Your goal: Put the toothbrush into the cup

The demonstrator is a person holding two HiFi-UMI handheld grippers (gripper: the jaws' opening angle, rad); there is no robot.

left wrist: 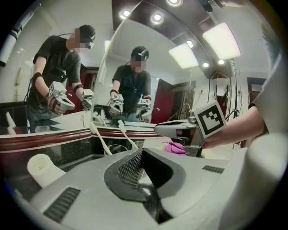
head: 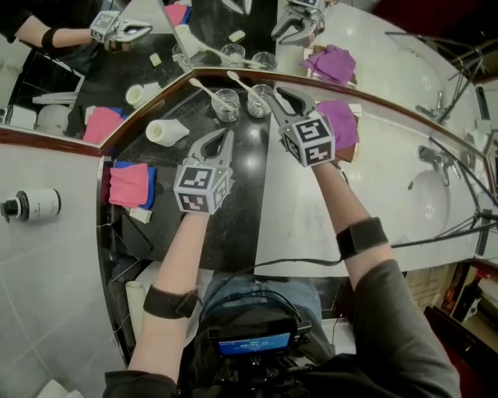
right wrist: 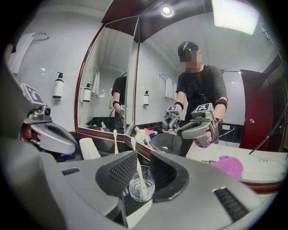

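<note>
1. Left gripper (head: 226,137), nearest the person: jaws closed together, holding nothing.
2. Right gripper (head: 278,96), at the left one's 1 o'clock: jaws apart, gripping nothing.
3. Toothbrush (right wrist: 136,164) leans in the glass cup (right wrist: 141,184), at 12 o'clock just beyond the right jaws.

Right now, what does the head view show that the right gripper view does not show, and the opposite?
Only the head view shows the basin with its faucet. Only the right gripper view shows the ceiling lamp and the dark red door. Both views show the glass cup with a toothbrush standing in it, the purple cloth, and the right claw, open, in front of that cup.
</note>
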